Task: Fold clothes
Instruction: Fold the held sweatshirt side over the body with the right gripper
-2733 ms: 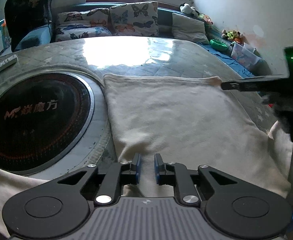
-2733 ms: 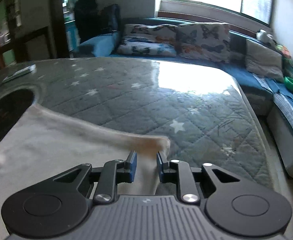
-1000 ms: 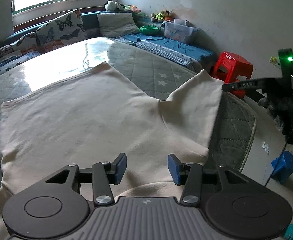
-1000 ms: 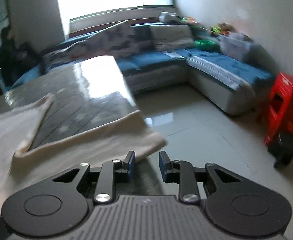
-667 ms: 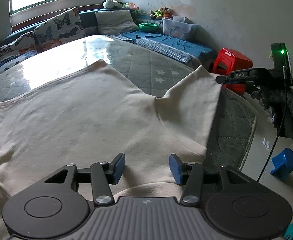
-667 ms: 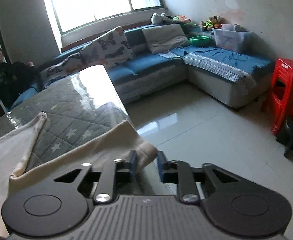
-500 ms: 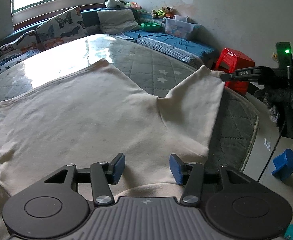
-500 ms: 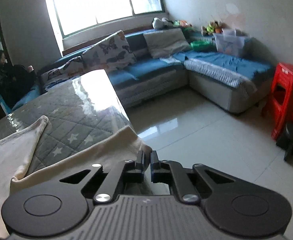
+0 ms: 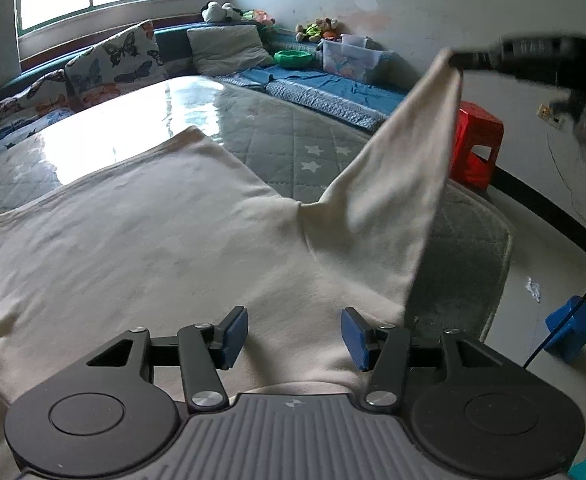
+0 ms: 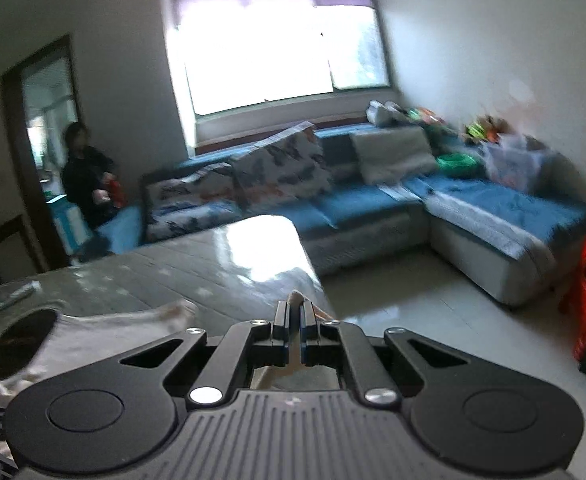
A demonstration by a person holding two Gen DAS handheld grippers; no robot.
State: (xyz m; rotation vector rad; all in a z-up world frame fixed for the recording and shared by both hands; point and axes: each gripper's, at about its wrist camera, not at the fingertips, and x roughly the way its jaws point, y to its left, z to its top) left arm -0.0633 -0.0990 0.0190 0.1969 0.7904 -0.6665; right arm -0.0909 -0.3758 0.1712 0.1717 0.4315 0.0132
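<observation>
A cream shirt (image 9: 141,240) lies spread flat on the quilted grey table cover (image 9: 293,140). My left gripper (image 9: 294,334) is open and hovers low over the shirt's near part, holding nothing. My right gripper (image 10: 294,312) is shut on the end of the shirt's sleeve (image 9: 405,184). In the left wrist view the right gripper (image 9: 459,60) holds that sleeve end lifted high above the table's right side, and the sleeve hangs taut down to the shirt body. In the right wrist view a bit of cream fabric (image 10: 295,298) pokes out between the shut fingers.
A dark round cooktop (image 10: 17,340) is set in the table at the left. A blue corner sofa (image 10: 373,208) with cushions runs along the back. A red stool (image 9: 477,140) and a blue stool (image 9: 571,330) stand on the floor to the right. A person (image 10: 89,184) stands by the doorway.
My right gripper closed on the sleeve end and lifted it up off the table edge. My left gripper stayed open over the shirt.
</observation>
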